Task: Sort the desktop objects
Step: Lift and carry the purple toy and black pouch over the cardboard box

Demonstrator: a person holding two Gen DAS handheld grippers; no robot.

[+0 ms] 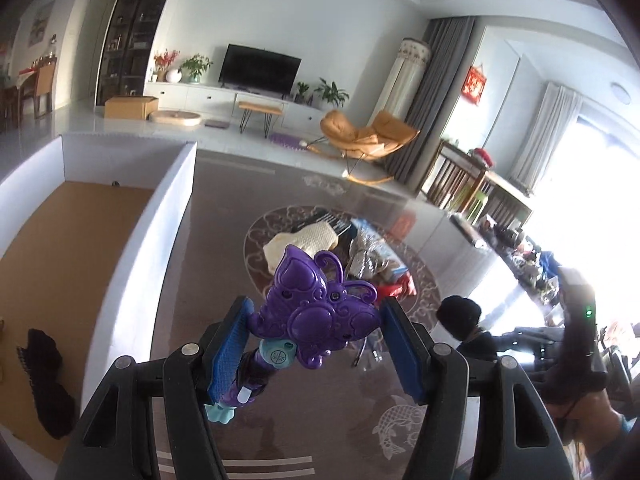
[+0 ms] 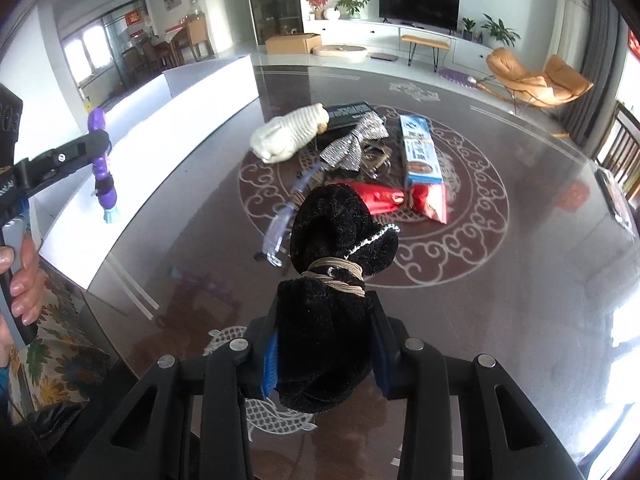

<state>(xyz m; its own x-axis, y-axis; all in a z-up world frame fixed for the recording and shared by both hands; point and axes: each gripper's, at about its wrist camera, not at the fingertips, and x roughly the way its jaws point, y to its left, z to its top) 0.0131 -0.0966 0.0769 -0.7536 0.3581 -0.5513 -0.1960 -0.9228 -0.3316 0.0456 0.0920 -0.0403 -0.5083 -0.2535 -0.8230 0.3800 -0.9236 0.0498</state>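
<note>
Left wrist view: left gripper [image 1: 316,332] clamped on a purple butterfly toy [image 1: 316,308], blue pads pressed to its sides, wings uppermost, teal foot hanging at 7 o'clock below the pads. Held clear above the dark glass bench [image 1: 208,240]. White-walled box [image 1: 160,220] with a brown floor at 9 o'clock; a dark cloth [image 1: 46,384] lying inside it, low at 8 o'clock. Beyond the toy at 12 o'clock, a heap of things on the bench: cream knitted glove [image 1: 300,240], silvery piece, red wrapper. Right gripper's black load glimpsed at 3 o'clock [image 1: 460,316].

Right wrist view: right gripper [image 2: 326,354] narrowed onto a black velvet bow [image 2: 332,292] bound with tan cord at the waist, one lobe edged with small stones, raised off the bench. At 12 o'clock, on the round pattern of the bench: cream glove [image 2: 288,136], sequinned silver bow [image 2: 356,144], blue-and-white toothpaste box [image 2: 420,148], red snack packet [image 2: 404,200], clear-framed glasses [image 2: 280,224] just beside the velvet. At 9 o'clock, left gripper [image 2: 96,144] seen side-on, gripping the purple toy [image 2: 105,168] upright against the white wall of the box [image 2: 160,128]. Hand [image 2: 22,280] wrapped round the grey handle at 8 o'clock.
</note>
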